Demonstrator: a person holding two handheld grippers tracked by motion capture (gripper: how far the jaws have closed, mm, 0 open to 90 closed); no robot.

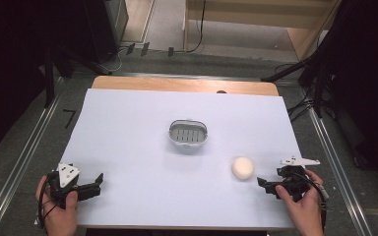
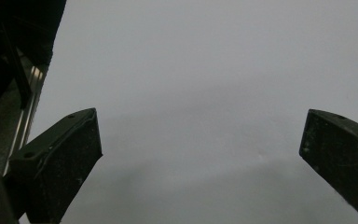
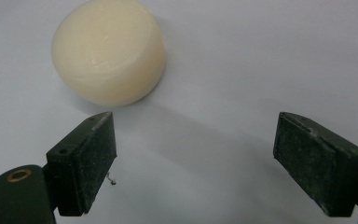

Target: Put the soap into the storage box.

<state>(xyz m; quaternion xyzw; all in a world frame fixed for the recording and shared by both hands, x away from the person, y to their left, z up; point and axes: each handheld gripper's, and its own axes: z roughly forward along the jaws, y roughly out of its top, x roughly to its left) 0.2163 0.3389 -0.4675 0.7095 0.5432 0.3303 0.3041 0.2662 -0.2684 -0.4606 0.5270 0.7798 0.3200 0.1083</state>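
**Round soap bar beside open right gripper**

High view: smooth cream soap bar (image 1: 242,167) on matte white table (image 1: 128,128), just left of right gripper (image 1: 265,186); ribbed oval dish (image 1: 188,134) mid-table; left gripper (image 1: 97,185) well apart, near corner.

Left gripper view: black jaws apart over bare, blurred surface.

Right gripper view: dusty flat pads (image 3: 93,161) spread wide, puck-shaped soap just beyond, seemingly untouched.

You had one soap (image 1: 242,167) and one dish (image 1: 188,133) on one tabletop (image 1: 128,147). You held two tongs: the left (image 1: 97,183) and the right (image 1: 262,185).
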